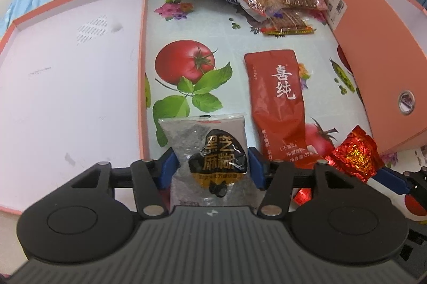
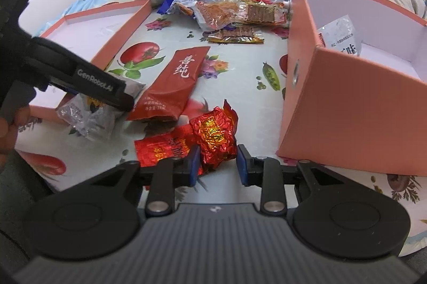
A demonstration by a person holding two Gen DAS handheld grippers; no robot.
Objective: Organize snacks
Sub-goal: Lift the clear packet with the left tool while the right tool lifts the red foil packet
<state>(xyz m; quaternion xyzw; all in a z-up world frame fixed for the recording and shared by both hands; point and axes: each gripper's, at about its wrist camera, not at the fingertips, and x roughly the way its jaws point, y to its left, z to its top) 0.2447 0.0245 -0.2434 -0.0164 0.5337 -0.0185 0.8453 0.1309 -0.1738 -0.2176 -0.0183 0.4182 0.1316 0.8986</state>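
With the left gripper (image 1: 212, 168) clamped on the silver-grey black-sesame sachet (image 1: 205, 150) and the right gripper (image 2: 217, 164) clamped on the crinkled red-and-gold foil packet (image 2: 214, 135), lift both clear of the table and over the wall of the open pink cardboard box (image 2: 347, 102); visible there: 1 box, 1 long red pouch (image 2: 173, 81).

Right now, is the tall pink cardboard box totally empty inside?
No, the right wrist view shows a white printed packet already lying inside the tall pink cardboard box.
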